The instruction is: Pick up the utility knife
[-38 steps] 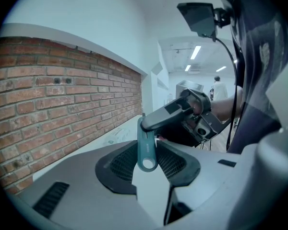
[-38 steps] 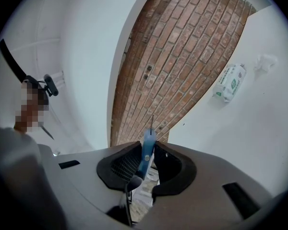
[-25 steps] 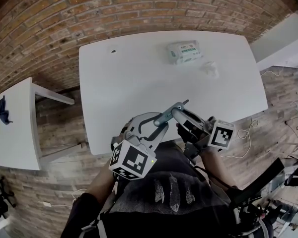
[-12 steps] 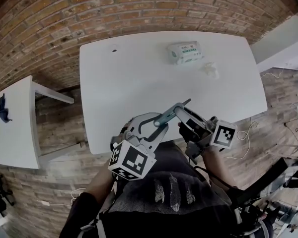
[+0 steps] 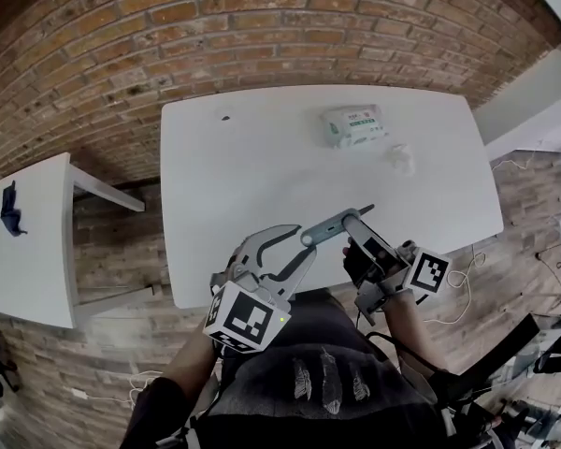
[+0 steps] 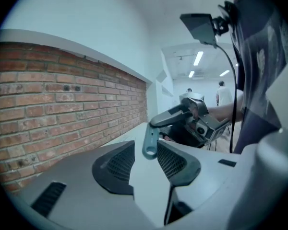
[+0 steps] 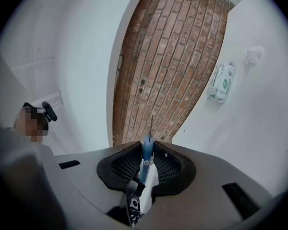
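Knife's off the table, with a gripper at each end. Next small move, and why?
Probably draw the left gripper back off the utility knife. Its jaws stand apart around the tail end with the hole, with a gap on one side. The right gripper is clamped on the body near the blade and seems to carry it alone, clear of the table.

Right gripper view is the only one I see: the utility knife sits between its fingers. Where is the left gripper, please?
Observer: In the head view the left gripper meets the right gripper over the near part of the white table, at the tail of the utility knife.
Operator: Does the left one grip the tail?
Observer: Seemingly not. In the left gripper view its fingers have just been opening; the tail stands between them, with a gap on the brick side.
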Tool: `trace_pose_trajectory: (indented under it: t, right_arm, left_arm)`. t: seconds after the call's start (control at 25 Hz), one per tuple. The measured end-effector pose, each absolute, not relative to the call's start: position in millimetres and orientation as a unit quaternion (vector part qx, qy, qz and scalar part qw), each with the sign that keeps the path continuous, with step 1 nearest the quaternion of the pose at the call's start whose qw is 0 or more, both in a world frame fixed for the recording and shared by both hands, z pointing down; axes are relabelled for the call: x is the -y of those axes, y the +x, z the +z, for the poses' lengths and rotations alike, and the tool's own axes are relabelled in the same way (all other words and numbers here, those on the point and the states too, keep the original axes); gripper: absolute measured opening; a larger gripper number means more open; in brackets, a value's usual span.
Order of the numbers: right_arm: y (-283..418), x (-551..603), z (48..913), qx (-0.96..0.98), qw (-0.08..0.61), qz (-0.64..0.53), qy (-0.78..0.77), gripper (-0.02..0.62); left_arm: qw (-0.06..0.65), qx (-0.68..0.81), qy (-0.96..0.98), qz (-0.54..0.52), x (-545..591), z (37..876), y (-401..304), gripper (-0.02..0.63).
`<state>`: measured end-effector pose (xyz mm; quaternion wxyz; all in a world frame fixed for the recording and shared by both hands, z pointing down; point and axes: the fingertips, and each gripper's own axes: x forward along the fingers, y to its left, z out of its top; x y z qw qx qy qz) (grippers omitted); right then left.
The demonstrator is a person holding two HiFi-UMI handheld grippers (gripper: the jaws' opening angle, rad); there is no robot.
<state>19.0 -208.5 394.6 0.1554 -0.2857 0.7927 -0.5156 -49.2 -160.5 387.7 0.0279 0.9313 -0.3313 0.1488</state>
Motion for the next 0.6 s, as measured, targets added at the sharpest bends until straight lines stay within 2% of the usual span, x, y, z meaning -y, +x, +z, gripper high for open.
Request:
trace_pose_trajectory:
  t: [0.24, 0.28, 0.32, 0.36, 0.6]
  right_arm:
    - [40.7, 218.1, 391.3, -0.79, 0.167, -0.501, -0.312, 0.078]
    - [40.1, 219.4, 387.7, -0.792, 0.17, -0.498, -0.309, 0.078]
    - [40.0, 219.2, 383.7, -0.795, 0.171, -0.494, -0.308, 0.078]
    - [40.7, 218.2, 379.5, -0.799, 0.171, -0.488, -0.307, 0.078]
    - [31.4, 212.6, 355.5, -0.825, 0.168, -0.449, -0.3, 0.078]
  left_arm:
    - [0.082, 0.407, 0.907, 0.064, 178.2, 370.0, -111.7, 0.124]
    - [0.084, 0.419, 0.902, 0.06, 180.3, 369.1, -121.9, 0.108]
    - [0.088, 0.427, 0.898, 0.06, 180.7, 370.2, -129.6, 0.02]
    - [0.094, 0.43, 0.896, 0.062, 180.0, 372.3, -134.4, -0.003]
    - [0.099, 0.441, 0.889, 0.077, 172.9, 384.3, -151.9, -0.003]
